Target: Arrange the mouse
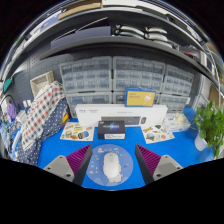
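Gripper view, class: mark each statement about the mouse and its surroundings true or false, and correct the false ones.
1. The mouse is white. True.
2. The mouse lies on a red tabletop. False: the table is blue, and the mouse rests on a round clear pad.
3. The claw is open, with the mouse between its fingers. True.
4. A green plant stands beyond the claw, to one side. True.
5. The claw has lifted the mouse into the air. False: it rests on the pad, with a gap at either side.
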`<action>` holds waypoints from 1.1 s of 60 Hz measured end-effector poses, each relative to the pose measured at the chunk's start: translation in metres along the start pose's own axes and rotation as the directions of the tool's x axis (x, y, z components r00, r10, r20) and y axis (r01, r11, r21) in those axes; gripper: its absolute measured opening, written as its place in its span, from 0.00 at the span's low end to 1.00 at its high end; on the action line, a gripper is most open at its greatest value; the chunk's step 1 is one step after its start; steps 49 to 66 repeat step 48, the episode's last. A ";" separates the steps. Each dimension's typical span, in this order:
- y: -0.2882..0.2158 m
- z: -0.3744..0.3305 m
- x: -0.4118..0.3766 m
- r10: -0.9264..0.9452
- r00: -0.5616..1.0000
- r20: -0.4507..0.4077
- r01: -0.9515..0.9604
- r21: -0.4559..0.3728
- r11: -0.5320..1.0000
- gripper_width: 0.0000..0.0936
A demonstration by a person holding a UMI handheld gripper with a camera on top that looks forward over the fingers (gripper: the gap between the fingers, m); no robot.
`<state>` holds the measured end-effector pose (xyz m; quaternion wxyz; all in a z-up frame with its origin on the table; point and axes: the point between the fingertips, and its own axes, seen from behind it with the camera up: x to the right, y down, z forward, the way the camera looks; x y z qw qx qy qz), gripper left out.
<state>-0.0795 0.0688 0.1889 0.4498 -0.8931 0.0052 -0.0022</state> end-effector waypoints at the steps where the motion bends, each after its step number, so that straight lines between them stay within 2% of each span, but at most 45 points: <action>1: -0.001 -0.003 0.000 -0.001 1.000 0.003 0.001 0.001 1.000 0.94; 27: -0.009 -0.042 0.005 0.015 0.999 0.039 -0.016 0.019 1.000 0.92; 66: 0.000 -0.044 0.005 0.015 0.999 0.039 -0.016 0.016 1.000 0.92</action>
